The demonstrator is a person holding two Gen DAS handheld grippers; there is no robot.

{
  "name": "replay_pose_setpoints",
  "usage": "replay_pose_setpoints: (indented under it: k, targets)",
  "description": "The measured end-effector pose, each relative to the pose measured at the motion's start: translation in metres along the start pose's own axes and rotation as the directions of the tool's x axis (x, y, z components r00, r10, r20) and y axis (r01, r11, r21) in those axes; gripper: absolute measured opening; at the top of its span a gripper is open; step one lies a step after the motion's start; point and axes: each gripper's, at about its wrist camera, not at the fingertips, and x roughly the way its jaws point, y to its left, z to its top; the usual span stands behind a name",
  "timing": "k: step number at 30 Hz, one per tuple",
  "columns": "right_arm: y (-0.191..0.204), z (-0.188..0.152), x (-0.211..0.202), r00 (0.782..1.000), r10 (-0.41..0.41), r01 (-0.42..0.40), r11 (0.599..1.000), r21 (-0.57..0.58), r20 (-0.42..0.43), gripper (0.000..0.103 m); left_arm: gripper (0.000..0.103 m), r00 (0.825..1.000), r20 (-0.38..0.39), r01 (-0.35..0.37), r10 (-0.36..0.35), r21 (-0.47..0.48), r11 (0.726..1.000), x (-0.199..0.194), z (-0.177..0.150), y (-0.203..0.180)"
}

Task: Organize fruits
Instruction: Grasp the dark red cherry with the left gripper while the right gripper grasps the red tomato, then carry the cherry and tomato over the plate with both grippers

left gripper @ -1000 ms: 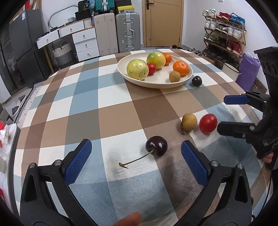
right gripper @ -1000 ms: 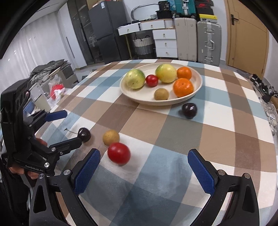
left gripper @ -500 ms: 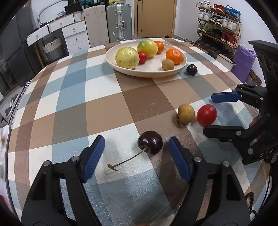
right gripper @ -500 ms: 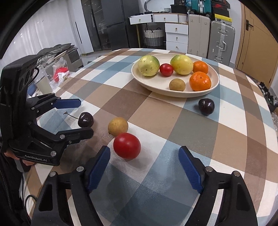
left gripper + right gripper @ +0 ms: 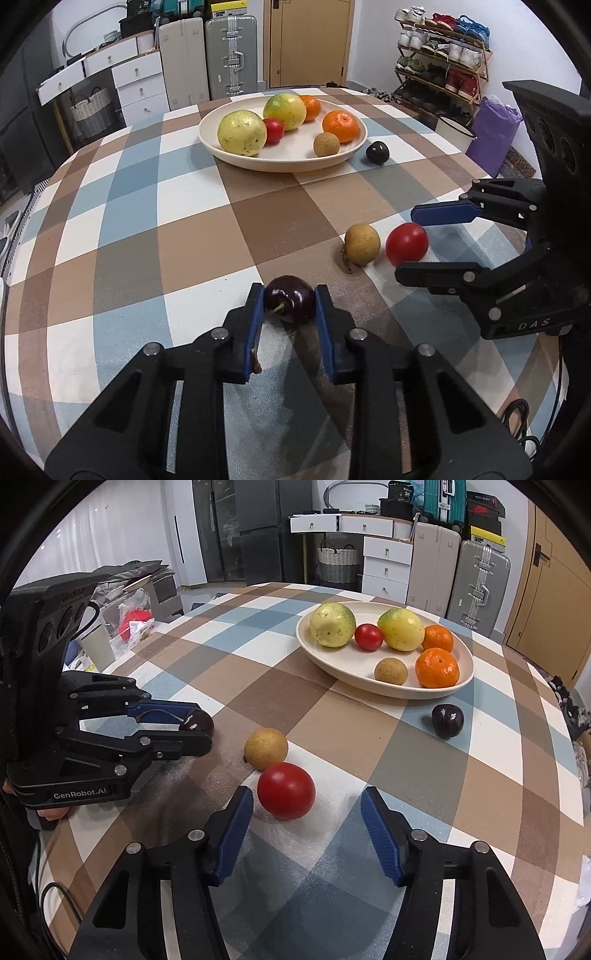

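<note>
On the checked bench [image 5: 177, 229], my L tongs [image 5: 290, 295] clench the dark cherry [image 5: 290, 298]; R tongs [image 5: 306, 812] closing round the red tomato [image 5: 286, 791], pads not touching yet.

"GenRobot.AI" on left claw [image 5: 195, 731] body (white lettering); "DAS" on right claw [image 5: 417, 245] body.

A dark cherry [image 5: 290, 298] with a thin stem sits on the checked table [image 5: 147, 229], pinched between the blue pads of the left tongs [image 5: 289, 301]. Beside it lie a tan longan [image 5: 362, 244] and a red tomato [image 5: 286, 790], close together. Another dark cherry [image 5: 447, 720] rests just beside the cream plate [image 5: 388, 690], which holds two yellow-green guavas, two oranges, a tomato and a longan.
</note>
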Motion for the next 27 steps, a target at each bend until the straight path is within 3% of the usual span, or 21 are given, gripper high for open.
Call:
replay_pose_setpoints:
  k: [8, 27]
  targets:
    - [0.006, -0.001, -0.005, 1.0, 0.018, -0.018, 0.999, -0.026, 0.024, 0.031, 0.024, 1.0, 0.023, 0.012, -0.011, -0.051, 0.999, -0.005, -0.001, 0.01]
    - [0.002, 0.006, -0.03, 0.996, 0.002, 0.0, 1.0, -0.025, 0.094, 0.031, 0.024, 0.988, 0.146, -0.038, 0.051, -0.091, 0.995, -0.035, 0.021, 0.013]
